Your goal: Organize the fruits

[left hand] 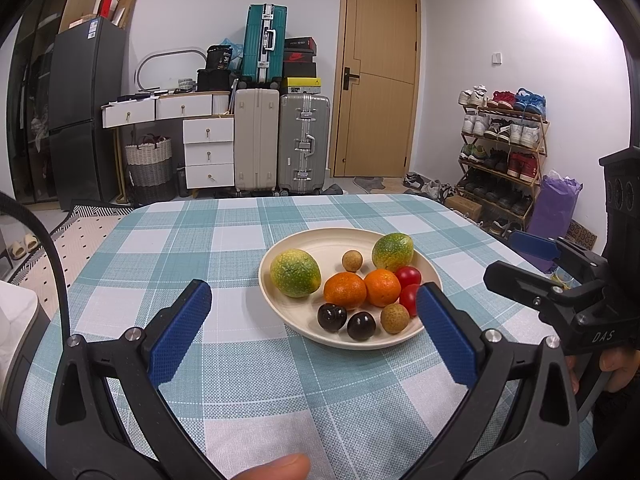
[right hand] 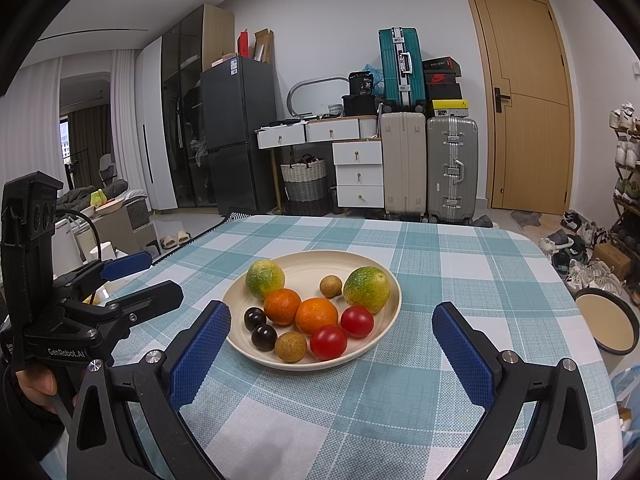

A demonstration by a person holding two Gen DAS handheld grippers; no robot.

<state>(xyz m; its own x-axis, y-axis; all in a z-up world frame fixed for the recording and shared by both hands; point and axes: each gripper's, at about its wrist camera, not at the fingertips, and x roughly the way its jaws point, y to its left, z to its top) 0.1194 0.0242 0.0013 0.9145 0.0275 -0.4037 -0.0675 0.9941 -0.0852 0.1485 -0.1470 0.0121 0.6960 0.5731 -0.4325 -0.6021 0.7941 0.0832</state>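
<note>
Hovering low over the checked tablecloth (left hand: 248,364), the left gripper (left hand: 312,320) has its blue pads spread wide with nothing between them, and its right pad hides part of the plate (left hand: 276,300) rim and the edge of one red tomato (left hand: 409,299). At the bottom edge of the left wrist view a fingertip (left hand: 286,466) pokes in, cut off by the frame. On the cream plate, from left to right, lie a green-yellow citrus (left hand: 295,273), two dark cherries (left hand: 332,317) at the near rim, two oranges (left hand: 345,289) touching each other, a small brown longan (left hand: 352,261) toward the back and another (left hand: 395,318) near the front, a second green-yellow citrus (left hand: 392,252), and a second red tomato (left hand: 408,276) just beside the first. Further right, the right gripper (left hand: 516,256) shows only side-on in that view, with the hand (left hand: 612,364) on its grip mostly cut off. Its own camera shows the right gripper (right hand: 331,342) equally wide and empty, the plate (right hand: 304,264) lying between and just beyond its pads. Past the table's right edge a round dark-rimmed container (right hand: 608,326) is partly cut off; what it is cannot be made out.
</note>
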